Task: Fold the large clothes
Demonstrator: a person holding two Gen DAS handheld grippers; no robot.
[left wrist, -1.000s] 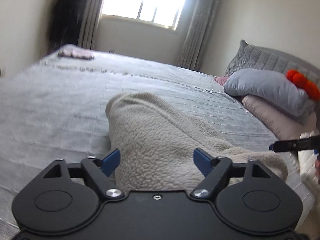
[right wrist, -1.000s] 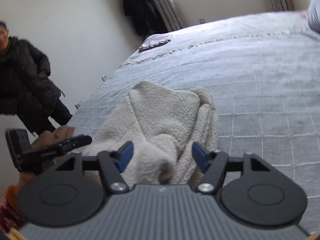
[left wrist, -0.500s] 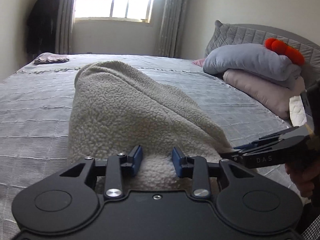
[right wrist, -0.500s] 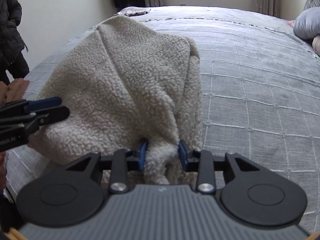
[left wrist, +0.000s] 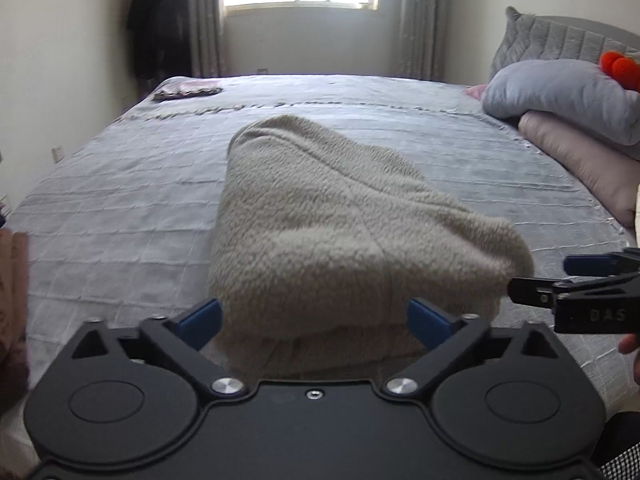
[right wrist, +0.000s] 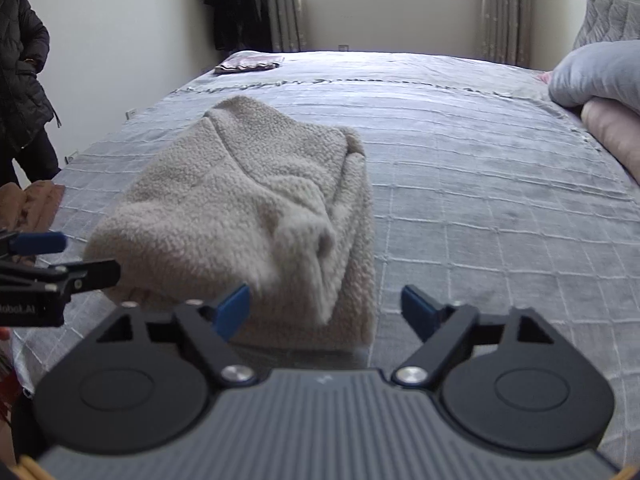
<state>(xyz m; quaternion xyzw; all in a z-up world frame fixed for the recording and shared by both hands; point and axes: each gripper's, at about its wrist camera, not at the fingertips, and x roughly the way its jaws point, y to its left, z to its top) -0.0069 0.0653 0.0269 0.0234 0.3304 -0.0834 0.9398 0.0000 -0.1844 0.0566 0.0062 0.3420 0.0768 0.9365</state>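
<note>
Both tongs have just sprung wide: left gripper (left wrist: 315, 320) and right gripper (right wrist: 325, 308) released the cream fleece garment (left wrist: 340, 240); it lies folded near the grey bedspread's (left wrist: 120, 200) near edge; this fold looks finished.

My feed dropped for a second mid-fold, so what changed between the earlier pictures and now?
Both hand-held grippers, left and right, pinched the fleece garment's near edge, then their jaws have just been opening and let it go. It now lies folded on the bed. The pillows stayed put.
</note>
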